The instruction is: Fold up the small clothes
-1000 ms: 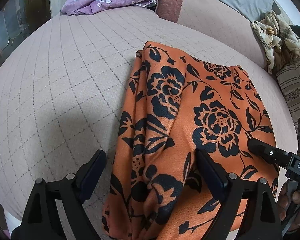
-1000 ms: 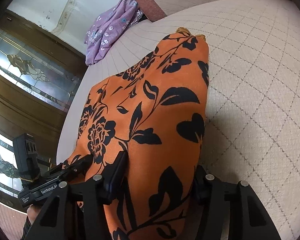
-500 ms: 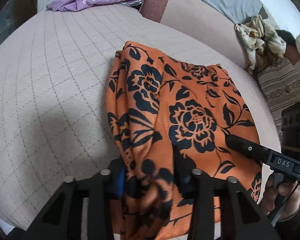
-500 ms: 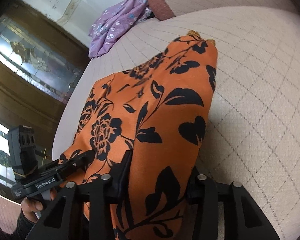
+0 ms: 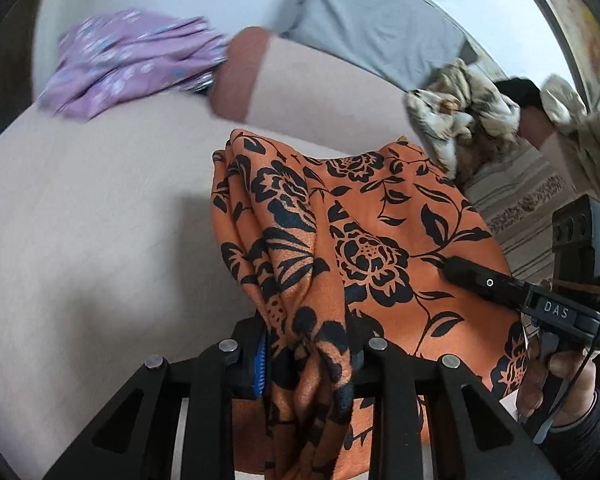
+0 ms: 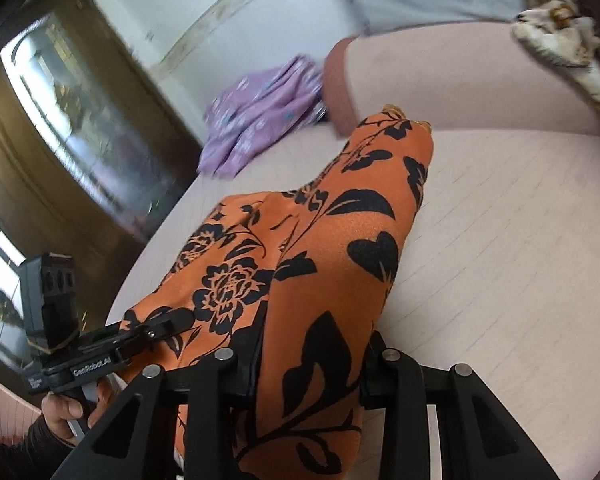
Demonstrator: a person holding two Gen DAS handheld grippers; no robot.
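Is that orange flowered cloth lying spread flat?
No. The orange cloth is bunched and lifted at its near edge, pinched by the left gripper and right gripper.

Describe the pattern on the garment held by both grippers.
Orange garment with black flowers and leaves; clearest in the left wrist view.

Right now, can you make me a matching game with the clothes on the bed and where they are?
Things:
1. orange flowered cloth
2. purple flowered cloth
3. grey pillow
4. cream crumpled cloth

Places:
A. far left corner of the bed
B. against the wall, at the back
C. pinched in both grippers
D. far right, beside the striped fabric

Pairs: 1-C, 2-A, 3-B, 4-D
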